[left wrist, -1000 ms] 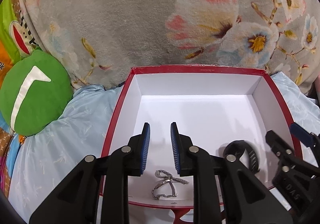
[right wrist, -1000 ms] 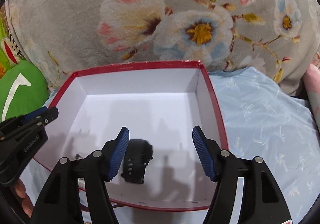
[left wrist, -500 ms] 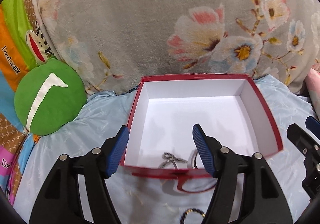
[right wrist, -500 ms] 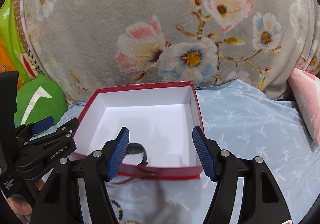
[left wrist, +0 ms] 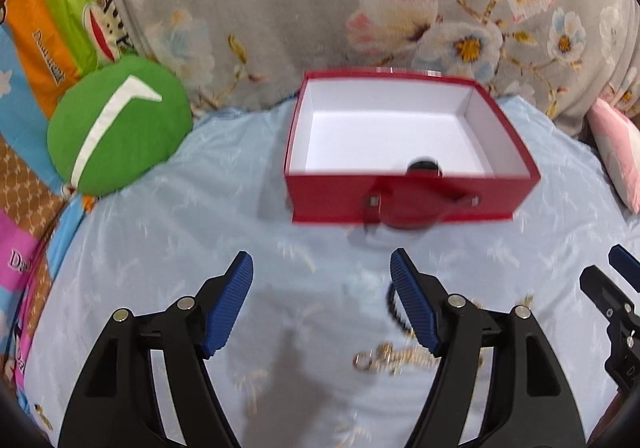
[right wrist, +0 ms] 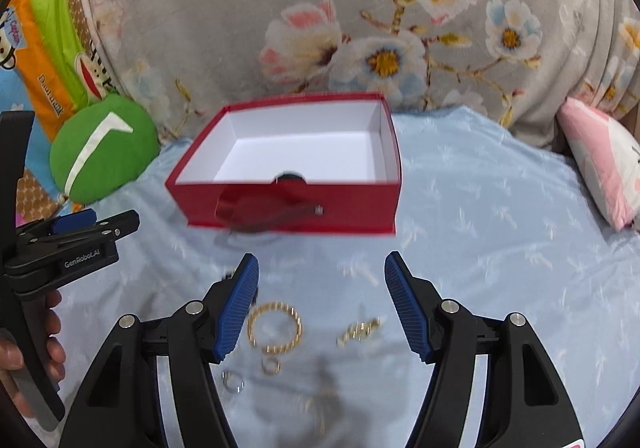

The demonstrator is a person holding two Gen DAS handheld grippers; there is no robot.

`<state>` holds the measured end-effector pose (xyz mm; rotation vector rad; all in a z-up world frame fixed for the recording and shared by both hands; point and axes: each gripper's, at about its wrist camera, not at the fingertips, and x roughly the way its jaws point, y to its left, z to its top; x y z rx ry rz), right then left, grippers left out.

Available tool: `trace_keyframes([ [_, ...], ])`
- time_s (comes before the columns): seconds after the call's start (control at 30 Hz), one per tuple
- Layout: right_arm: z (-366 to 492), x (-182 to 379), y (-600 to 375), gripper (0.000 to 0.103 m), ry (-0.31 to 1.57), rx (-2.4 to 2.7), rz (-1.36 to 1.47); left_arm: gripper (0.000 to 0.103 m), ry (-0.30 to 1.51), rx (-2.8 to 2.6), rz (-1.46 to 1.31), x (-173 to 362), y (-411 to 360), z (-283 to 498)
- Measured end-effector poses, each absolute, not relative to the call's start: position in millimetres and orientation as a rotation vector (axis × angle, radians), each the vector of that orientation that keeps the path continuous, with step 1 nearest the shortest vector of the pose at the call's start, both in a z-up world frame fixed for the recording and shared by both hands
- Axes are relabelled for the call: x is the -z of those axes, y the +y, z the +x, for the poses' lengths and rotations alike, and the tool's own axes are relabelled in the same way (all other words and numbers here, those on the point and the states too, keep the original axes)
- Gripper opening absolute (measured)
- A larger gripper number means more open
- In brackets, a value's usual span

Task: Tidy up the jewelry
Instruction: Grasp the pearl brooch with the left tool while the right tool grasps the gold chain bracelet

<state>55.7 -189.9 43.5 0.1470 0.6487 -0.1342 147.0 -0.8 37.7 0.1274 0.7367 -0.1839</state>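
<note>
A red box (left wrist: 404, 203) (right wrist: 288, 207) with a white inside stands on the light blue sheet, a black band (left wrist: 423, 167) (right wrist: 289, 179) just showing over its front wall. My left gripper (left wrist: 322, 308) is open and empty, held back from the box above the sheet. My right gripper (right wrist: 320, 300) is open and empty over loose jewelry: a gold chain bracelet (right wrist: 274, 328), a gold clasp piece (right wrist: 358, 332), a small gold ring (right wrist: 271, 366) and a silver ring (right wrist: 233, 384). A gold chain (left wrist: 394, 358) and black beads (left wrist: 394, 308) lie by the left gripper's right finger.
A green round cushion (left wrist: 120, 127) (right wrist: 104, 147) lies left of the box. A grey floral blanket (left wrist: 360, 7) rises behind it. A pink pillow (right wrist: 600, 159) is at the right. The left gripper shows at the left of the right wrist view (right wrist: 72, 244).
Both grippers have pulled back out of the box toward me. The left gripper opened wide, leaving the silver chain in the box. Loose jewelry on the sheet has come into view.
</note>
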Motion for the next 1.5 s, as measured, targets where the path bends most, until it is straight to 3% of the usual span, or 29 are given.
trace_keyframes([
  [0.13,45.0,-17.6,-183.5,0.06,0.709,0.12,0.166,0.069,0.826,0.191,0.099,-5.9,12.1,130.4],
  [0.27,55.4,5.7,-184.9,0.048,0.754,0.107,0.205,0.069,0.897,0.199,0.041,18.1,19.7,123.1],
  [0.57,101.8,49.7,-185.9,0.042,0.859,0.106,0.235,0.069,0.964,0.224,-0.022,40.7,19.3,124.1],
  [0.83,119.2,66.8,-178.4,0.021,0.914,0.09,0.212,0.069,0.981,0.22,-0.041,45.0,25.1,126.5],
  [0.97,120.1,69.1,-171.7,0.004,0.918,0.09,0.174,0.069,0.985,0.238,-0.048,43.3,23.0,125.9],
  [1.5,74.9,37.5,-197.2,0.004,0.841,0.141,0.208,0.069,0.998,0.34,-0.04,51.5,-11.6,130.8],
])
